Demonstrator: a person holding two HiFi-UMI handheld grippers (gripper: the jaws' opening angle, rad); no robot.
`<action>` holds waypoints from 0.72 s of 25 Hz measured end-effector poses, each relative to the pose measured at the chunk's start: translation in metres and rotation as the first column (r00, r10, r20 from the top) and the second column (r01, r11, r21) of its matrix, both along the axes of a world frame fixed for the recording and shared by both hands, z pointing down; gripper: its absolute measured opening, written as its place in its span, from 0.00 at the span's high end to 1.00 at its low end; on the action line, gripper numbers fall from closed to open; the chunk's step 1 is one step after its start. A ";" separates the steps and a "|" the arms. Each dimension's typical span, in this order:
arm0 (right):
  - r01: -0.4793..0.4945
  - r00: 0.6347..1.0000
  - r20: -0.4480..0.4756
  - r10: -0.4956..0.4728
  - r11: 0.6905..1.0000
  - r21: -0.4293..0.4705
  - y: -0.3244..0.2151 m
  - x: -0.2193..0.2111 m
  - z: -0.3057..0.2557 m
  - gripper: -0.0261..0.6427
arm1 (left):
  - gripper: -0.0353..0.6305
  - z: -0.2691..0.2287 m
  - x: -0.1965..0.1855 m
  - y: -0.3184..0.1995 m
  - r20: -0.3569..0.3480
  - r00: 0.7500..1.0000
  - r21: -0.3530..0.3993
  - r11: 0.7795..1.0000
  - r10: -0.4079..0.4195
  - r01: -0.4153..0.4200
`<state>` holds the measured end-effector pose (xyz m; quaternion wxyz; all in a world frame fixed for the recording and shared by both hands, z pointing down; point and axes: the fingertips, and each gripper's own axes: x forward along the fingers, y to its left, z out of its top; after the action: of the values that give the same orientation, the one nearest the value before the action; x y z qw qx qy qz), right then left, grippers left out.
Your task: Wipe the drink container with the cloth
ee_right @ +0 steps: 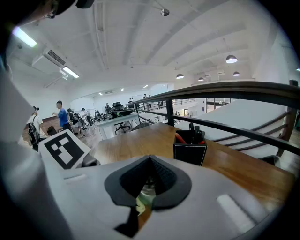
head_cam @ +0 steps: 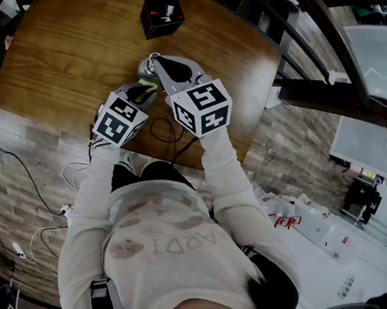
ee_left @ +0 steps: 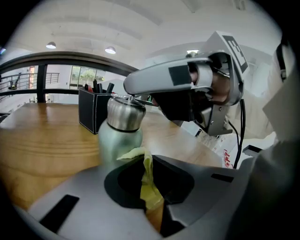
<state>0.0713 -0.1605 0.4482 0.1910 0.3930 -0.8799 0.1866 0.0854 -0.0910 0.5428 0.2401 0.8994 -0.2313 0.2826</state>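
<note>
The drink bottle (ee_left: 119, 136) stands upright on the desk (head_cam: 70, 53), near the black pen holder (head_cam: 162, 15), on the person's side of it. Its long axis is vertical, with the steel cap pointing up and the green body below. The right gripper (head_cam: 167, 66) reaches it from above. Its fingers are clenched around the cap, which shows in the pocket between them. The left gripper (head_cam: 142, 89) is further from the pen holder than the bottle. Its fingers are pinched on a yellow cloth (ee_left: 149, 185), whose free corner is just at the green body. To wipe well, the right gripper should probably hold the bottle steady. The left one can then press the cloth flat on the wall and slide it gently along the vertical axis, since a side push could tip the bottle.
</note>
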 end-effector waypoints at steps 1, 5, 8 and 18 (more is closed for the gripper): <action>0.000 1.000 0.000 0.000 1.000 0.000 0.000 0.000 0.000 0.94 | 0.90 0.004 0.000 0.000 0.004 1.000 -0.012 1.000 -0.004 0.004; 0.000 1.000 0.002 0.000 1.000 0.001 0.000 -0.001 0.000 0.94 | 0.90 0.017 -0.002 -0.001 0.029 0.999 -0.056 0.998 -0.013 0.014; -0.001 1.000 0.004 0.001 1.000 0.000 0.000 -0.001 0.001 0.94 | 0.90 0.025 -0.003 -0.002 0.051 0.999 -0.074 0.997 -0.016 0.020; -0.020 1.000 0.003 0.020 1.000 0.005 0.000 0.001 -0.001 0.94 | 0.90 0.024 -0.009 0.001 0.050 0.999 -0.073 0.997 -0.015 0.018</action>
<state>0.0721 -0.1601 0.4474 0.1869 0.4020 -0.8767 0.1868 0.0762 -0.0897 0.5665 0.2693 0.8809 -0.2341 0.3110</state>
